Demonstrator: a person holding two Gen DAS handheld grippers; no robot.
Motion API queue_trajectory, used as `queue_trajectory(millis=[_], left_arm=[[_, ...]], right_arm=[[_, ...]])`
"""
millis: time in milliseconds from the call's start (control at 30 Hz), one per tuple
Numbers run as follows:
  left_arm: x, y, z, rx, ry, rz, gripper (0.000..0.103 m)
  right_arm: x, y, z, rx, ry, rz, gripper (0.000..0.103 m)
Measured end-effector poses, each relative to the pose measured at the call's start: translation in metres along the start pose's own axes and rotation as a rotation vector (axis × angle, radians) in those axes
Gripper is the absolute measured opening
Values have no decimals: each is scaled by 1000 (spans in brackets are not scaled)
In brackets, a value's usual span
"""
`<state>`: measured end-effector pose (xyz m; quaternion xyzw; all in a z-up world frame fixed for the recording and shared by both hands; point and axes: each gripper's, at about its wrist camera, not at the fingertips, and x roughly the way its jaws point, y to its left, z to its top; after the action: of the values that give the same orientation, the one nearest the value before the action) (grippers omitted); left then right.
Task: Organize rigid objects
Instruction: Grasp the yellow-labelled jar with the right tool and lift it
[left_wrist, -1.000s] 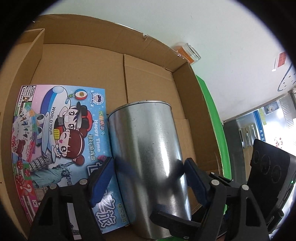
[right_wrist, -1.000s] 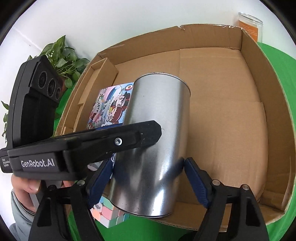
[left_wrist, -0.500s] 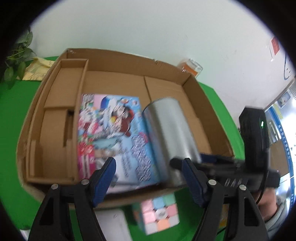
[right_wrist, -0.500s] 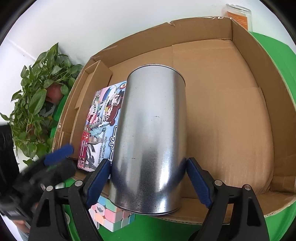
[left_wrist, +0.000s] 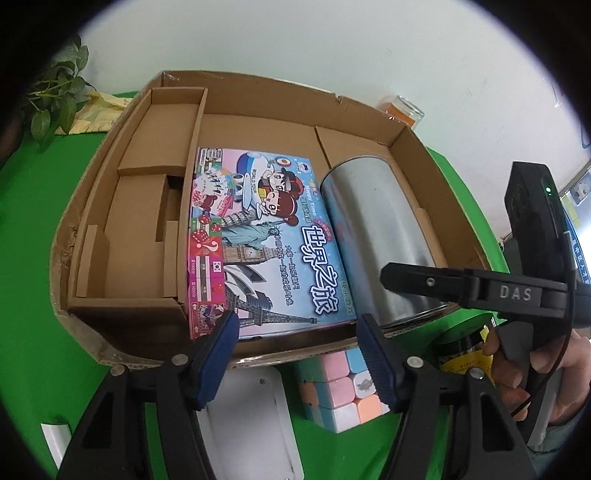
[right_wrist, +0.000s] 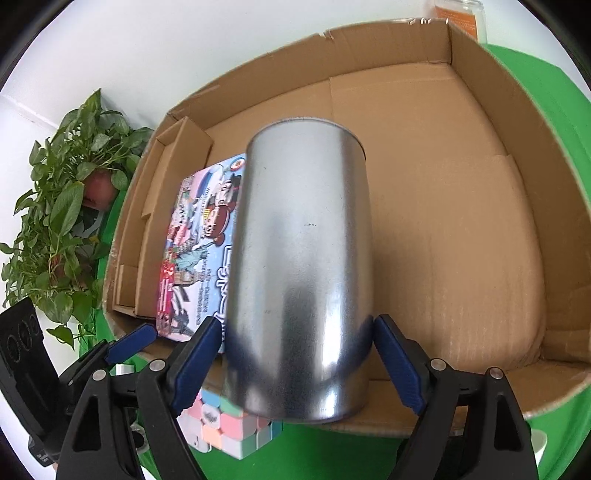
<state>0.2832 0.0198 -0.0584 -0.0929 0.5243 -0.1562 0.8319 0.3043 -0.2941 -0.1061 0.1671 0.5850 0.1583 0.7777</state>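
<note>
I see my right gripper (right_wrist: 295, 354) with its blue pads on both sides of the shiny metal can (right_wrist: 303, 266), pinching it near its bottom end; the can leans over the front edge of the cardboard box (right_wrist: 480, 184), with its far end inside the box; my left gripper (left_wrist: 295, 354) is spread wide with nothing between its pads, and it hangs over the front edge of the box; a colorful game box (left_wrist: 258, 236) lies flat inside, just beside the can, on its left; a cardboard divider (left_wrist: 155, 206) fills the left part of the box; a pastel puzzle cube (left_wrist: 343, 387) sits on the green bench (left_wrist: 33, 240) just in front of the box; a white thing (left_wrist: 251, 424) lies beside the cube; a leafy plant (right_wrist: 62, 221) stands off to the left.
</note>
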Motion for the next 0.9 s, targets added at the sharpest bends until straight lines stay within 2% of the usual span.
queue_trajectory(millis=[67,133,167,200,233,267,333,400,533,633,667,767,833,900], left_arm=[[-7,-2,-1,12,-37,8,65],[-24,-6,-6,16,-111,35,67],[-35,-8,-10,26,-154,65,70],[-46,-12,-17,40,-193,100,80],[-58,-16,-23,55,-232,146,85],[-67,-21,-29,68,-266,182,85],[-82,-30,-43,104,-329,234,85],[-89,-36,-55,127,-333,236,85],[-89,-38,-71,75,-275,109,85],[-77,-46,-79,76,-183,-24,85],[-74,-48,-81,71,-155,-71,85],[-59,-46,-84,-23,-25,-311,85],[-51,-49,-88,-53,20,-386,85],[-42,-54,-91,-60,55,-420,85]], right_arm=[[-20,4,-1,-46,-52,-2,91],[-56,13,-16,-132,-171,-36,97],[-79,17,-31,-190,-251,-70,102],[-94,18,-42,-224,-298,-88,103],[-109,18,-57,-261,-339,-98,103],[-121,15,-74,-302,-368,-101,103],[-131,6,-96,-338,-381,-127,103],[-130,-7,-111,-333,-339,-165,101],[-109,-32,-128,-289,-220,-147,90],[-94,-39,-135,-285,-196,-222,85],[-92,-40,-136,-277,-176,-186,82],[-83,-31,-144,-272,-87,-16,75],[-77,-25,-148,-290,-58,30,76],[-68,-25,-147,-250,-37,72,76]])
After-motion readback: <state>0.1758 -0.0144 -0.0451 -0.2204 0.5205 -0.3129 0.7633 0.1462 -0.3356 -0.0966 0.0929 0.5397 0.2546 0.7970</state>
